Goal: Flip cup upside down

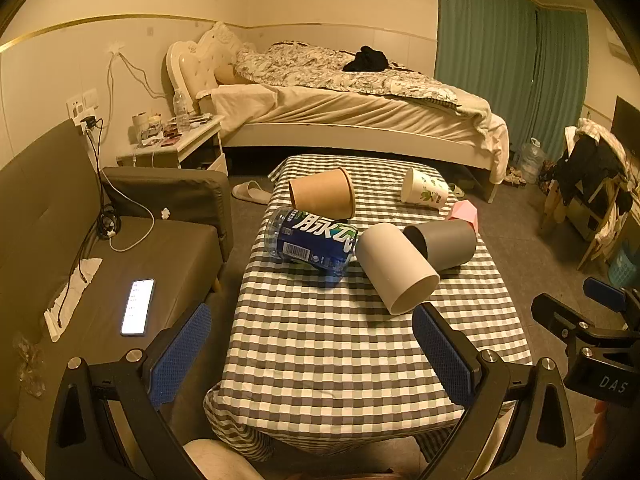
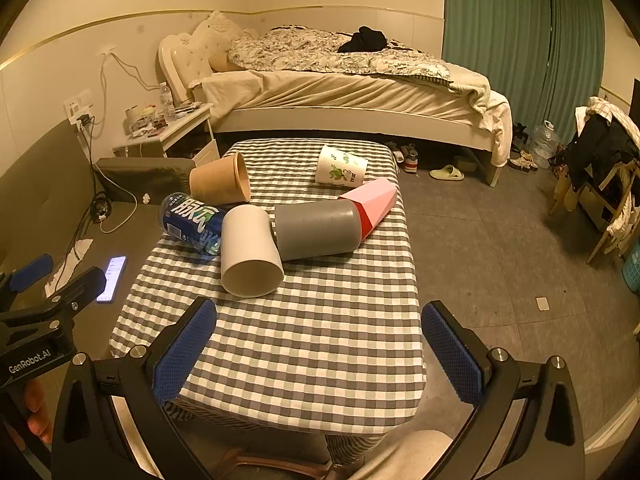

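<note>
Several cups lie on their sides on a checked table (image 1: pixel 320 352) (image 2: pixel 320 344). A white cup (image 1: pixel 394 266) (image 2: pixel 250 250) lies nearest, mouth toward me. A grey cup (image 1: pixel 444 242) (image 2: pixel 316 228) lies behind it. A brown paper cup (image 1: pixel 322 192) (image 2: pixel 220 180), a white cup with green print (image 1: pixel 424 192) (image 2: pixel 340 166) and a pink cup (image 1: pixel 464 214) (image 2: pixel 372 202) lie farther back. My left gripper (image 1: pixel 312 352) is open and empty above the table's near edge. My right gripper (image 2: pixel 320 348) is open and empty, also near the front edge.
A blue-labelled plastic bottle (image 1: pixel 312 242) (image 2: pixel 192 226) lies against the white cup. A dark sofa with a lit phone (image 1: pixel 138 306) (image 2: pixel 112 278) stands at the left. A bed (image 1: pixel 352 100) fills the back. A chair with clothes (image 1: pixel 592 184) stands at the right.
</note>
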Demonstrator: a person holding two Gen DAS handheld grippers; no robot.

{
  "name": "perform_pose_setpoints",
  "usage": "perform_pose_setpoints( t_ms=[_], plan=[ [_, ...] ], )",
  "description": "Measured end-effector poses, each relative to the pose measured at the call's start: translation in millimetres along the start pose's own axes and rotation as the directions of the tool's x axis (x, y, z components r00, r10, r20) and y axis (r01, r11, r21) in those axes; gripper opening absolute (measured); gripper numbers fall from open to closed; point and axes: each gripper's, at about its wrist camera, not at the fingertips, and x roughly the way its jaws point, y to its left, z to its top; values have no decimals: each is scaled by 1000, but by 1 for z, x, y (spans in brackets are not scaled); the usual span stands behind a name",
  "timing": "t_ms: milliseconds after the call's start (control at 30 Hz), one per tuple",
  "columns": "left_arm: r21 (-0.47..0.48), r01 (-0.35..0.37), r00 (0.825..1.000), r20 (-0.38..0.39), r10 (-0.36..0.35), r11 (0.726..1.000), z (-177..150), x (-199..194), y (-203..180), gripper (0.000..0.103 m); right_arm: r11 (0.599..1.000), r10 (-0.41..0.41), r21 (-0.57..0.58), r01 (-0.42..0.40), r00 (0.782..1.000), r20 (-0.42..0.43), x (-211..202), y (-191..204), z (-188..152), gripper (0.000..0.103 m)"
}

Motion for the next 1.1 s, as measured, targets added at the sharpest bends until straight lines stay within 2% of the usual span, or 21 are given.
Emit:
perform_pose_setpoints(
  t_ms=[1100],
  plan=[
    [0,0,1000,4,0,1000,-3,2,-1,103,1000,-4,-6,4,1000,1,-6,-1,5,103]
  ],
)
